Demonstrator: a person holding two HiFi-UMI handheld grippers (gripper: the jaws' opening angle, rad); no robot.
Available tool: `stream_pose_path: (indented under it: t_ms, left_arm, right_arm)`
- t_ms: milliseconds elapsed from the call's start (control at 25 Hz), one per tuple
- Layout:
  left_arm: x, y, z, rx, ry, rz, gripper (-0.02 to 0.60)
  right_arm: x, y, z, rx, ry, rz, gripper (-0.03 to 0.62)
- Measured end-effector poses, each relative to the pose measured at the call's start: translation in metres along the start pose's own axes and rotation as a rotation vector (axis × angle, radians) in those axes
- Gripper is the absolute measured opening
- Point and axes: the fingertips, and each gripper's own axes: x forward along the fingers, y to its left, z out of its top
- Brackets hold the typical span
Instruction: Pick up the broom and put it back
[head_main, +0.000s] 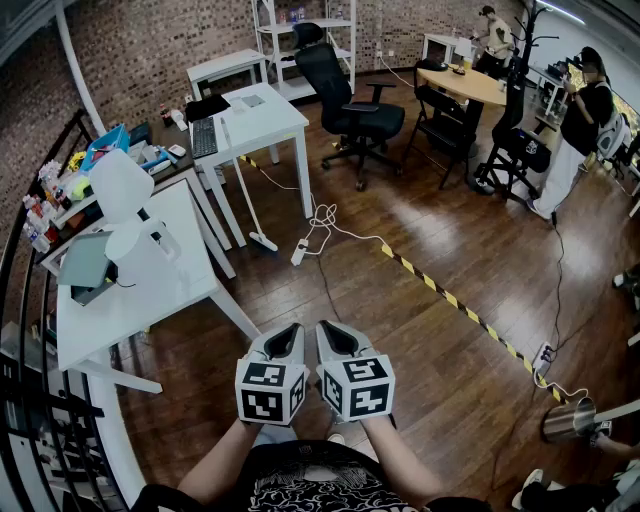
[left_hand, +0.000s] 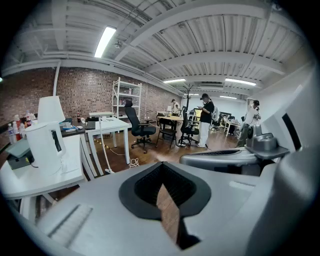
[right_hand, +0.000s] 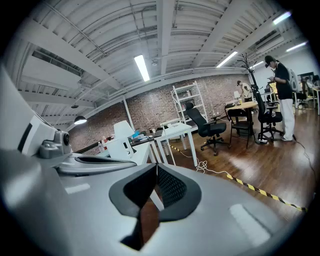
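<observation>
Floor (head_main: 430, 300): Open wood lies between the person and the broom. The step in hand looks like the walk-in. The cable (head_main: 322, 220) coiled near the broom's head is the thing to step around.
Desk (head_main: 262, 110): White, well ahead and to the left in the head view, with the broom leaning on its near side. Coming in from the open floor should keep the tools off the desk legs.
Broom (head_main: 243, 190): A thin white handle tilted against the desk, head down on the floor, well apart from both tools. Best bet is to take the handle mid-length with the jaws square across it. Then lift it off the desk edge before swinging.
Left tool (head_main: 290, 332): Jaws closed tip to tip with nothing in them. It would have to open before it meets the handle.
Right tool (head_main: 332, 332): Also closed and empty, held just beside the left.
Head view alone: Shows both tools together and the broom's full length down to the cable.
Left gripper view alone: Shows the broom from the side at low level, leaning on the desk.
Right gripper view alone: Looks low towards the desks, but the broom can't be picked out for sure.
</observation>
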Motion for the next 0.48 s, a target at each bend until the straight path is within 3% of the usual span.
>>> stream_pose_path:
  t_ms: [480]
  left_arm:
    - [0.068, 0.044, 0.023, -0.028, -0.015, -0.012, 0.006]
  right_arm:
    - [0.071, -0.026, 0.015, -0.018, 0.029, -0.005, 0.003]
